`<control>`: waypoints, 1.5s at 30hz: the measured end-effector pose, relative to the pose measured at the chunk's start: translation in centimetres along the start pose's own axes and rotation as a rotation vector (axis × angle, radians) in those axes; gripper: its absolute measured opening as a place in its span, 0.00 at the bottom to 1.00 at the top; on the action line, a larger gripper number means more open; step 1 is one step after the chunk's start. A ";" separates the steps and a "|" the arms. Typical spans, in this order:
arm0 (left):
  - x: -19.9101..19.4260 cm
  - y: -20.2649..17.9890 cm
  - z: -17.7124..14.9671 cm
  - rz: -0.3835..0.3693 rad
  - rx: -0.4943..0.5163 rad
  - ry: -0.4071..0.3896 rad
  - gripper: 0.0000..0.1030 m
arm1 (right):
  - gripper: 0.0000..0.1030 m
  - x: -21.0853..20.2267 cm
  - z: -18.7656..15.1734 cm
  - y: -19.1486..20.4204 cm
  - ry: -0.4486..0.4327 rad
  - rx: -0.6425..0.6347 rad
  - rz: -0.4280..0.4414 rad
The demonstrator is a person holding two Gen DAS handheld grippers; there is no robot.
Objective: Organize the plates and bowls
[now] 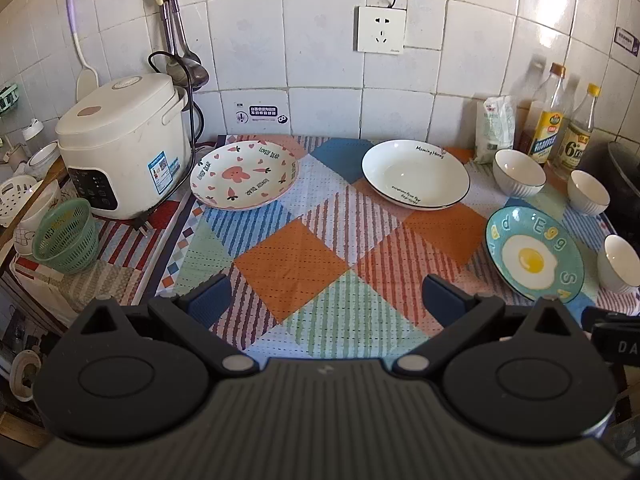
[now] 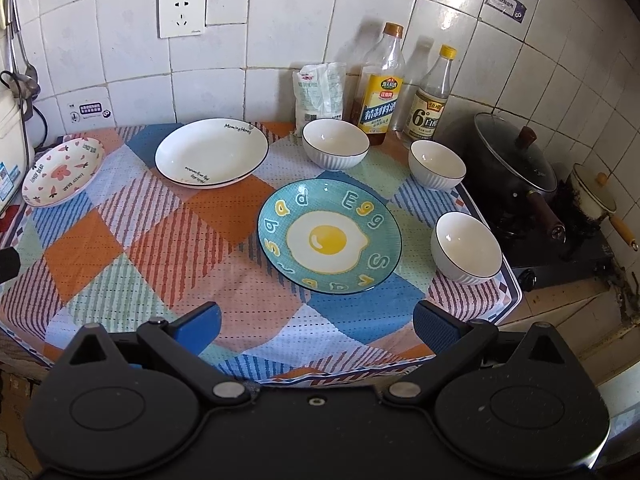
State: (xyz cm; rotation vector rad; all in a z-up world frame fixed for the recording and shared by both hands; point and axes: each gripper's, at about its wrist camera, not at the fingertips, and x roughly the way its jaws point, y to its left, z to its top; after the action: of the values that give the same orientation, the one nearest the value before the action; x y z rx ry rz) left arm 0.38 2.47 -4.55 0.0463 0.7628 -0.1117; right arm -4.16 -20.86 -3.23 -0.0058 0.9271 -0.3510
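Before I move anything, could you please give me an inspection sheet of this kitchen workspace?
Surface: checked patchwork cloth, flat.
Job's things: pink carrot-print plate, white black-rimmed deep plate, blue fried-egg plate, three white ribbed bowls, all apart.
Clutter: white rice cooker, green basket, two bottles, bag.
Grippers: left gripper, right gripper, open, empty.
Cables: black cord.
Surroundings: tiled wall, lidded black pot.

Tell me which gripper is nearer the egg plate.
Right. The right gripper hangs open just before the egg plate; the left gripper is open over bare cloth, the plate off to its right.
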 end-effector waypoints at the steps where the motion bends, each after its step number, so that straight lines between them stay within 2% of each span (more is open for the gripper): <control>1: 0.2 0.0 0.0 -0.011 -0.003 0.004 1.00 | 1.00 0.1 0.0 0.0 0.003 -0.004 -0.007; 14: 1.9 -0.7 0.1 -0.045 0.026 0.039 0.98 | 1.00 2.3 -0.1 0.0 0.049 -0.011 -0.006; 17: 2.1 -0.7 0.3 -0.064 0.030 0.049 0.98 | 1.00 2.4 0.1 0.0 0.029 -0.006 0.018; 20: 2.8 -0.4 0.9 -0.110 0.014 0.047 0.97 | 1.00 2.2 0.4 0.0 -0.067 -0.008 0.101; 23: 4.0 0.4 2.1 -0.150 -0.045 0.046 0.97 | 1.00 2.3 0.5 0.4 -0.233 -0.030 0.172; 26: 5.9 1.1 3.3 -0.134 -0.081 0.023 0.97 | 1.00 3.3 0.7 1.9 -0.386 -0.166 0.216; 29: 8.3 1.4 4.5 -0.115 -0.072 -0.002 0.97 | 1.00 4.9 1.8 3.0 -0.451 -0.209 0.260; 30: 9.2 1.5 4.8 -0.119 -0.068 -0.002 0.97 | 1.00 5.5 2.3 3.3 -0.452 -0.202 0.291; 31: 10.5 1.7 5.1 -0.134 -0.073 0.003 0.97 | 0.95 6.2 2.9 3.4 -0.446 -0.186 0.332; 32: 11.6 1.9 5.3 -0.142 -0.079 0.004 0.97 | 0.86 7.0 3.4 3.5 -0.441 -0.155 0.371; 36: 15.7 2.1 5.8 -0.122 -0.077 -0.008 0.97 | 0.85 10.7 4.7 3.9 -0.391 -0.022 0.481; 40: 19.4 1.6 6.6 -0.163 -0.059 0.033 0.97 | 0.82 15.5 5.4 4.3 -0.304 0.110 0.535; 42: 21.1 1.3 6.8 -0.174 -0.066 0.045 0.97 | 0.77 17.7 5.6 4.3 -0.248 0.171 0.560; 44: 22.6 0.9 7.1 -0.197 -0.074 0.051 0.97 | 0.61 19.5 6.0 4.5 -0.193 0.194 0.571; 45: 23.2 0.6 7.3 -0.204 -0.073 0.052 0.95 | 0.60 20.1 6.3 4.5 -0.178 0.196 0.577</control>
State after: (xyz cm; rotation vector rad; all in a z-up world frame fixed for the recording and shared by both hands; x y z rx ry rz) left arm 22.12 0.56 -15.37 -0.0981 0.8217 -0.2774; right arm 13.12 -23.56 -15.85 0.3979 0.6778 0.0964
